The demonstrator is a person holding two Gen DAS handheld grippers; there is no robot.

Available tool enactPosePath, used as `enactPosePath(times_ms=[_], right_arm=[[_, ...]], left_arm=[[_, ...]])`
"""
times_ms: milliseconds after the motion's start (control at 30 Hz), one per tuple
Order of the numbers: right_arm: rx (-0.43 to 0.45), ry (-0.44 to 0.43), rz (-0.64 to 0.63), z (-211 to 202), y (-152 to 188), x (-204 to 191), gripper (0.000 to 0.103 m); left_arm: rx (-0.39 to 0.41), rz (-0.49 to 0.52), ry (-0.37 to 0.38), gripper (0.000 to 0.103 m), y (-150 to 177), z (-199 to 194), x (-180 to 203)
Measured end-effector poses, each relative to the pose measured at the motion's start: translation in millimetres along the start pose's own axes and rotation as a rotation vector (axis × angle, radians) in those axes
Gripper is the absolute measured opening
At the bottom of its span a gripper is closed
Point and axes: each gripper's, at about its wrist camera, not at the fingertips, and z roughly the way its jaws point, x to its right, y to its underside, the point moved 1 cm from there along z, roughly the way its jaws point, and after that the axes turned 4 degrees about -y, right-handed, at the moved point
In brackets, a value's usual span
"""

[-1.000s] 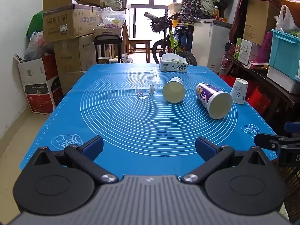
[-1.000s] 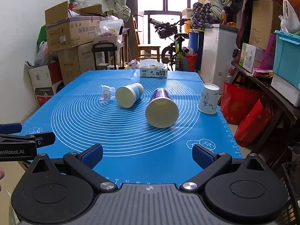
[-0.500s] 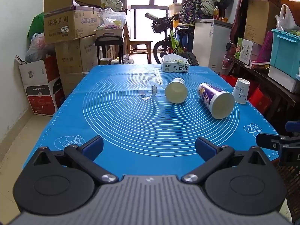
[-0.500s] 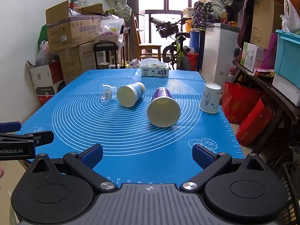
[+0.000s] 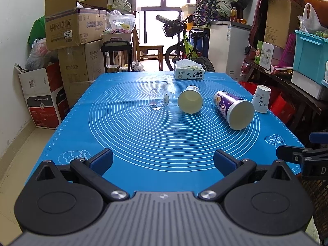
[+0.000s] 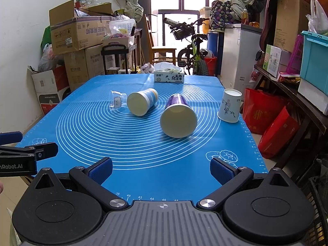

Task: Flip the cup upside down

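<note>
Three cups lie on their sides on the blue mat [image 5: 143, 135]: a clear plastic cup [image 5: 158, 101], a yellow-and-blue paper cup [image 5: 190, 102] and a purple paper cup [image 5: 233, 112]. A white printed cup [image 5: 260, 99] stands upside down at the mat's right edge. In the right wrist view I see the clear cup [image 6: 116, 102], the yellow-and-blue cup [image 6: 141, 104], the purple cup [image 6: 178, 115] and the white cup [image 6: 229, 108]. My left gripper [image 5: 163, 161] and my right gripper [image 6: 161, 170] are both open and empty, near the mat's front edge, well short of the cups.
A tissue box [image 5: 189, 72] stands at the mat's far edge. Cardboard boxes [image 5: 71, 32] are stacked on the left. A bicycle [image 5: 184, 47] and a white freezer [image 5: 227, 49] stand behind. A cluttered shelf with a teal bin [image 5: 309, 57] lines the right side.
Both views have shifted slightly; the cups appear a little further right and lower in frame. Both grippers stay open, and no cup has moved on the mat.
</note>
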Motion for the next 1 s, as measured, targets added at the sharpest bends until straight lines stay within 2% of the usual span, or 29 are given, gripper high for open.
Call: enactPosePath(times_ms=[1000], right_arm=[[-0.017,-0.012,0.007,5.5,-1.1,3.4,0.101]], left_arm=[[0.005,0.006,0.010,0.103,-0.7,-0.3,2.0]])
